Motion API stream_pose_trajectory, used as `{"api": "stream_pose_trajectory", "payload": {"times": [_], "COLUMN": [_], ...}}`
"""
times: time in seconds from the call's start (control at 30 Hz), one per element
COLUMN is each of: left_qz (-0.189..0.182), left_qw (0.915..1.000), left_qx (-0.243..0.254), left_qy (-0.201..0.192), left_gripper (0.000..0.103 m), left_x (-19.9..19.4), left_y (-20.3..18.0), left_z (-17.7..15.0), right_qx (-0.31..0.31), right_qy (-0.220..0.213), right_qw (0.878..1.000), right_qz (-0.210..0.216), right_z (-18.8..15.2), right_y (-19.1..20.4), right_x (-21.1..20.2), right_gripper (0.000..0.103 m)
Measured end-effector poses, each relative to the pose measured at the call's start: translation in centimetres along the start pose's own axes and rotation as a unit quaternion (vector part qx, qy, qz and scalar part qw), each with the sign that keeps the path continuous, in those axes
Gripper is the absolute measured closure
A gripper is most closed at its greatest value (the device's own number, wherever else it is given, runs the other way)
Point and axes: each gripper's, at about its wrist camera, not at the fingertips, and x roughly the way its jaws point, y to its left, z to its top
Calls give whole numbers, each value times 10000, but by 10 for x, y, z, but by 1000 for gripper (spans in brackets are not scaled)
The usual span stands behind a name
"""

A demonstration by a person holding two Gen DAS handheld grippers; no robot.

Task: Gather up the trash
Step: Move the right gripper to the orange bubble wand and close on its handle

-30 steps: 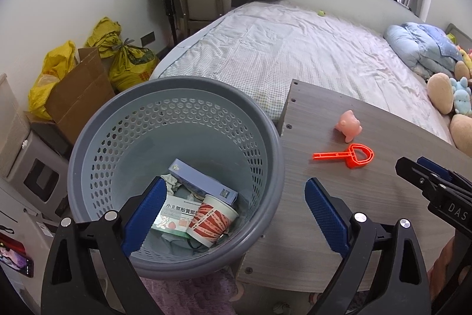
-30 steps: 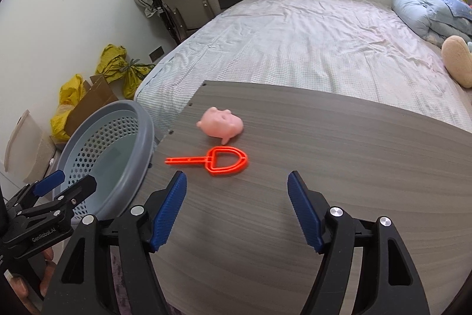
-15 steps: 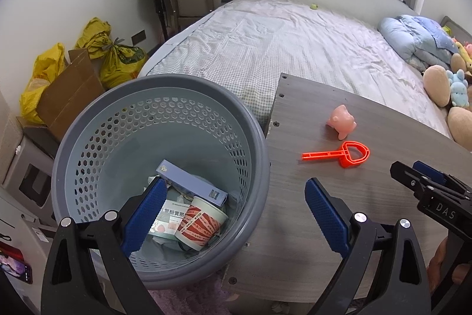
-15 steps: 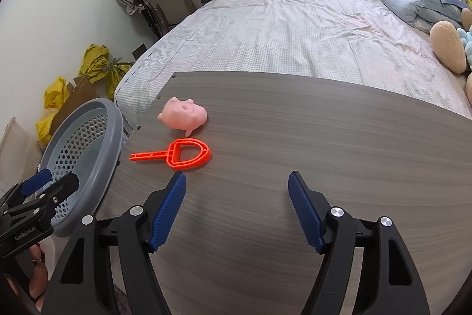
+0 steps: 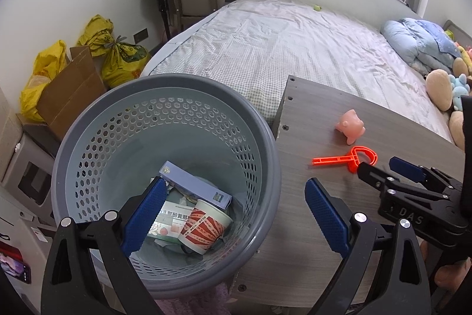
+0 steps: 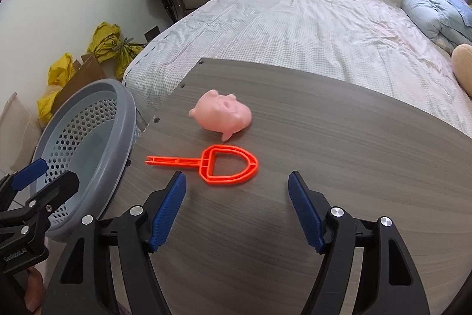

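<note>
Beside table (image 6: pixel 324 226), grey perforated bin (image 5: pixel 265 138): paper cup (image 5: pixel 205 226), flat boxes already inside. Left on tabletop: orange plastic shovel (image 6: pixel 218 164), pink pig toy (image 6: pixel 222 114). Right gripper (image 6: pixel 236 204) wide open, empty, just short of shovel. Left gripper (image 5: pixel 233 220) open, empty, above bin.

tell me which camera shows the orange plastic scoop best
The right wrist view: the orange scoop lies whole and close, just ahead of the open right tongs. In the left wrist view it is smaller, its loop end partly hidden by those tongs.
</note>
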Motion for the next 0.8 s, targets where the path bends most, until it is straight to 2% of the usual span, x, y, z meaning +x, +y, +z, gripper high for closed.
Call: {"api": "stream_pose_trajectory", "payload": {"times": [0.23,0.53,0.6,0.7,0.8], "left_qz": [-2,-32,-48,-73,-84], "left_qw": [10000,10000,10000,10000,9999], "left_qx": [-12,12,31,57,67], "left_qy": [22,-5,-2,-6,-32], "left_gripper": [10,10,10,10,10], "left_x": [2,1,1,1,0], "left_y": [3,-1,-4,-8,-8], "left_z": [0,0,1,1,2], "right_qx": [0,519,578,595,464], "right_qy": [48,-39,-73,-101,-120], "right_qw": [9997,9957,9954,9967,9984], "right_qz": [-260,-761,-763,-547,-293], "right_z": [0,3,4,5,9], "right_y": [0,-51,-57,-54,-35], "right_x": [8,-2,-6,-11,-11], "right_gripper": [34,34,34,34,34]}}
